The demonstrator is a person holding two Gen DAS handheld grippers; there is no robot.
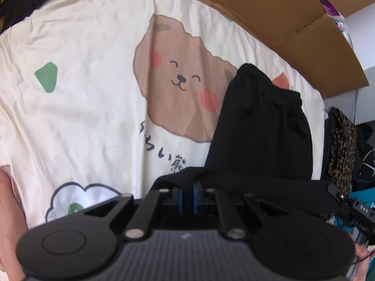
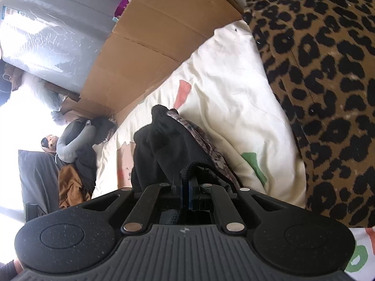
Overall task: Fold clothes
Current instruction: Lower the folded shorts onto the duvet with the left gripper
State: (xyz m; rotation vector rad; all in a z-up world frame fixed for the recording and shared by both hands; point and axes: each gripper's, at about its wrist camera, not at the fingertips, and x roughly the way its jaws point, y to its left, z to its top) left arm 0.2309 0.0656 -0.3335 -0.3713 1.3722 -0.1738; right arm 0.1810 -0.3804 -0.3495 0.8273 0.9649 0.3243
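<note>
The black garment [image 1: 262, 121] fills the lower right of the left wrist view, running up from the left gripper [image 1: 187, 187] to an elastic hem at right of centre. Its near edge drapes over the blue pads [image 1: 180, 196], which stand almost together with the cloth pinched between them. In the right wrist view the same garment [image 2: 161, 145] bunches at centre, rising from the right gripper [image 2: 186, 187]; a fold of it covers the tips, and the jaws are clamped together on it.

The garment lies on a cream sheet [image 1: 82, 82] printed with a bear face [image 1: 180, 79], a green shape and a cloud. The sheet lies bare across the left and centre of the left wrist view. A cardboard box [image 1: 281, 11] borders it along the upper right. A leopard-print cloth [image 2: 323, 93] crowds the right side of the right wrist view, overlapping the sheet. At left in that view a heap of dark and grey clothes [image 2: 77, 145] sits at the sheet's far end, below the cardboard. A hand [image 1: 9, 210] shows at the lower left edge of the left wrist view.
</note>
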